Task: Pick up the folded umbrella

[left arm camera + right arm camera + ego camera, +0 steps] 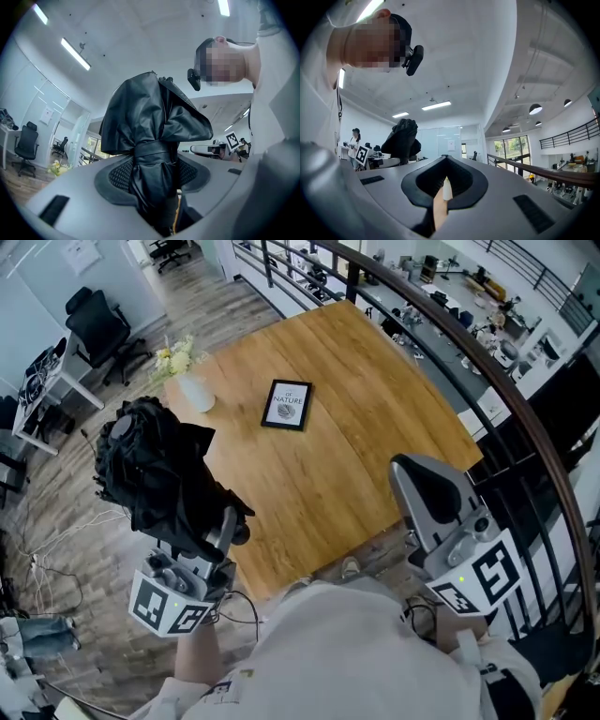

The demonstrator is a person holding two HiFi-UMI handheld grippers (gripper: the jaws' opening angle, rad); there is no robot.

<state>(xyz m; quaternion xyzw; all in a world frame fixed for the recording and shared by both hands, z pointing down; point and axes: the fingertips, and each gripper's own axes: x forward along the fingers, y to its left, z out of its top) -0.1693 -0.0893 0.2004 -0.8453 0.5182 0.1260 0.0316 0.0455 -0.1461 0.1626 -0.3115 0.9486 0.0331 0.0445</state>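
Note:
The folded umbrella (155,470) is black, with a strap wound round its bunched cloth. My left gripper (208,526) is shut on it and holds it up in the air, left of the wooden table (375,409). In the left gripper view the umbrella (152,126) stands upright between the pads, which press on its lower part, and it hides the left gripper (152,176) tips. My right gripper (422,479) is raised over the table's near right corner, jaws together. In the right gripper view a thin tan strip with a white tip shows between the right gripper (445,180) pads, and the umbrella (401,138) is at the left.
On the table lie a black-framed card (287,405) and a white vase with flowers (187,381). A dark railing (469,343) curves along the table's far and right side. An office chair (103,329) and a desk stand at the far left, with cables on the wooden floor.

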